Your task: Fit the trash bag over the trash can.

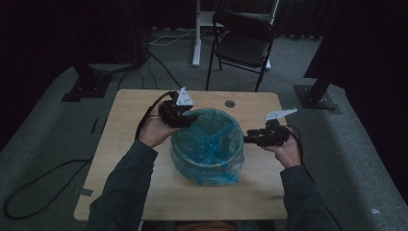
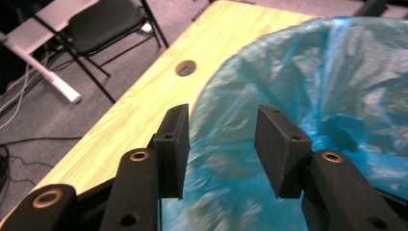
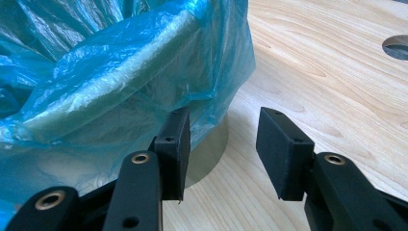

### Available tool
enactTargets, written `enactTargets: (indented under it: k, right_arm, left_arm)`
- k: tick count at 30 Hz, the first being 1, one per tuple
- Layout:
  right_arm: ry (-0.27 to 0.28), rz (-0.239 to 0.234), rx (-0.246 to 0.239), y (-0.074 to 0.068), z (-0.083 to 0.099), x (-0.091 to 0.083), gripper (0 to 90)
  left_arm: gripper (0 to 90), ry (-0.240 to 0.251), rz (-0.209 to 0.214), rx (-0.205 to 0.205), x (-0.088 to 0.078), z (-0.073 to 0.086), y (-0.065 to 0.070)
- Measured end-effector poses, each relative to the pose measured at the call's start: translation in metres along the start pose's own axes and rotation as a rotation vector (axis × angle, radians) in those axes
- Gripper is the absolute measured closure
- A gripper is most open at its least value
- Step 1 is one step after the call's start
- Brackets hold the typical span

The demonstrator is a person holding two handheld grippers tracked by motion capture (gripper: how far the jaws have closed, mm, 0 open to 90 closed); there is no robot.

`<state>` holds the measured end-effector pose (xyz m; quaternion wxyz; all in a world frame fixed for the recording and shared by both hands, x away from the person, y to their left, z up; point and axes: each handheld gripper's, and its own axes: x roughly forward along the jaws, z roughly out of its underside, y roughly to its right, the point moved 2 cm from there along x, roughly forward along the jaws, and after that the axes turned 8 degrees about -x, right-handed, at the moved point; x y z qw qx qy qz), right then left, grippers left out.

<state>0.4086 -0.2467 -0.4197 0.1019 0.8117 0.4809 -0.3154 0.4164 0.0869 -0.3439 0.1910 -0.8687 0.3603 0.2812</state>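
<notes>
The blue bag (image 1: 208, 144) already lines the bin (image 3: 207, 154) at the middle of the table (image 1: 130, 144), its film draped over the rim; tidying that overhang seems to be what is left. The left claw (image 2: 221, 144) hangs wide open over the far-left rim, holding nothing. The right claw (image 3: 222, 149) gapes empty just beside the bin's wall. Bare table lies all around, with a hole (image 1: 229, 103) near the far edge.
</notes>
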Motion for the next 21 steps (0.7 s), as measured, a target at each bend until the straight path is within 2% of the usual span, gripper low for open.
enactTargets:
  k: [3, 10, 14, 15, 16, 17, 18, 20, 21]
  right_arm:
    - [0.003, 0.003, 0.001, 0.001, 0.001, -0.001, 55.0]
    - [-0.004, 0.012, 0.003, 0.003, 0.003, -0.003, 54.1]
    - [-0.005, 0.015, 0.005, 0.004, 0.004, -0.003, 53.4]
    - [-0.007, 0.018, 0.005, 0.005, 0.005, -0.005, 53.3]
    - [-0.007, 0.018, 0.005, 0.005, 0.005, -0.005, 53.3]
    - [-0.006, 0.022, 0.009, 0.005, 0.007, -0.006, 53.2]
    - [-0.008, 0.023, 0.01, 0.006, 0.007, -0.007, 53.1]
    - [-0.01, 0.03, 0.017, 0.008, 0.01, -0.008, 51.7]
    - [-0.011, 0.037, 0.021, 0.01, 0.012, -0.009, 50.8]
  left_arm:
    - [55.6, 0.048, -0.007, -0.056, -0.005, 0.009, -0.01]
    - [55.6, 0.123, -0.039, -0.151, -0.012, 0.028, -0.026]
    - [54.7, 0.126, -0.063, -0.177, -0.011, 0.036, -0.031]
    - [54.6, 0.137, -0.078, -0.206, -0.012, 0.044, -0.036]
    - [54.6, 0.137, -0.078, -0.206, -0.012, 0.044, -0.036]
    - [54.5, 0.145, -0.086, -0.236, -0.011, 0.052, -0.04]
    - [54.4, 0.145, -0.086, -0.236, -0.011, 0.052, -0.04]
    - [53.4, 0.125, -0.099, -0.274, -0.007, 0.067, -0.046]
    - [53.2, 0.125, -0.099, -0.274, -0.007, 0.067, -0.046]
